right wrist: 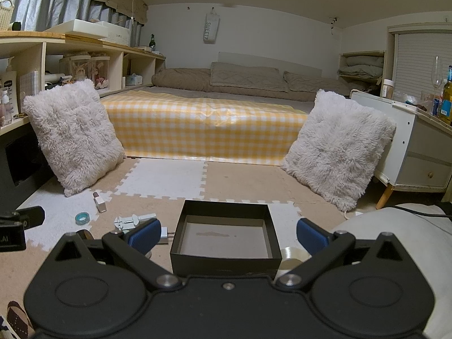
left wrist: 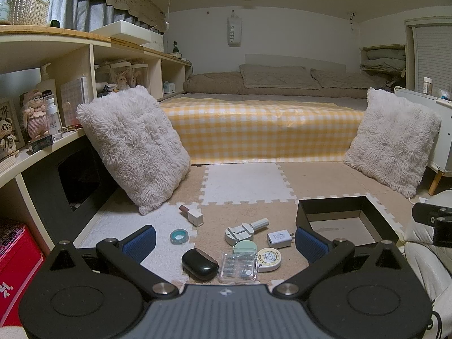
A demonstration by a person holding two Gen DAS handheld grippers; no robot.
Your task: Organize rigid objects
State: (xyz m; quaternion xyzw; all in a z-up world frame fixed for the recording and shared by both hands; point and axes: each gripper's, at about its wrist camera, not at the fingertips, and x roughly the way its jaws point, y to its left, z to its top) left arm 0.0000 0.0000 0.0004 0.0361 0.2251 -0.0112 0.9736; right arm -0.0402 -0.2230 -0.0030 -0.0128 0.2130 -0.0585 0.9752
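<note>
Small rigid items clustered on foam mat, left of empty black box: black case, clear case, charger. Left gripper spread, empty, above cluster. Right gripper spread, straddling box. Best start: nearest piece, centred pinch, low drop into box.

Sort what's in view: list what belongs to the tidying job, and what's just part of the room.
Job:
black box, empty
lipstick
tape roll
black case
clear plastic case
tape measure
charger plug
white tool

Room:
fluffy cushions
bed
shelf
</note>
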